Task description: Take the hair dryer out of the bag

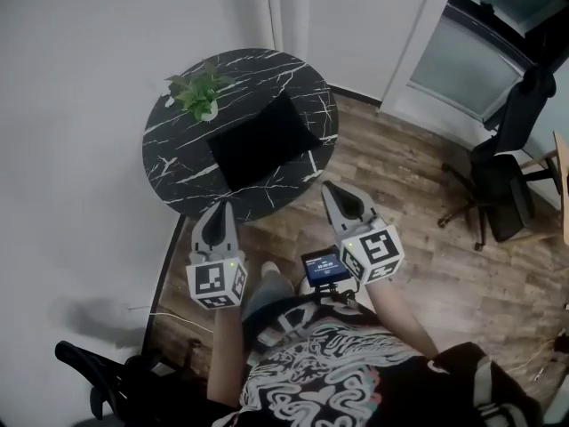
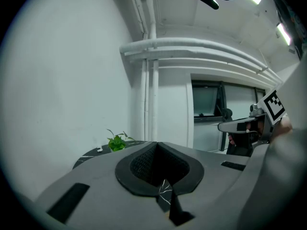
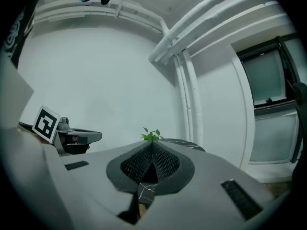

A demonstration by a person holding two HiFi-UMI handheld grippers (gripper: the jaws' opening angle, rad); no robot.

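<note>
Bag [image 1: 264, 145], flat and black, lies on your round veined-marble table [image 1: 169, 163] beside a leafy plant [image 1: 200, 92], above plank floor [image 1: 400, 181]; your left gripper [image 1: 222, 206] and right gripper [image 1: 332, 189] are both closed, empty.

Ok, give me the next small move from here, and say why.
Probably reach both grippers forward over the table toward the black bag. The left gripper and right gripper are shut, hold nothing and hover at the table's near edge, short of the bag, which lies flat and untouched beside the plant.
</note>
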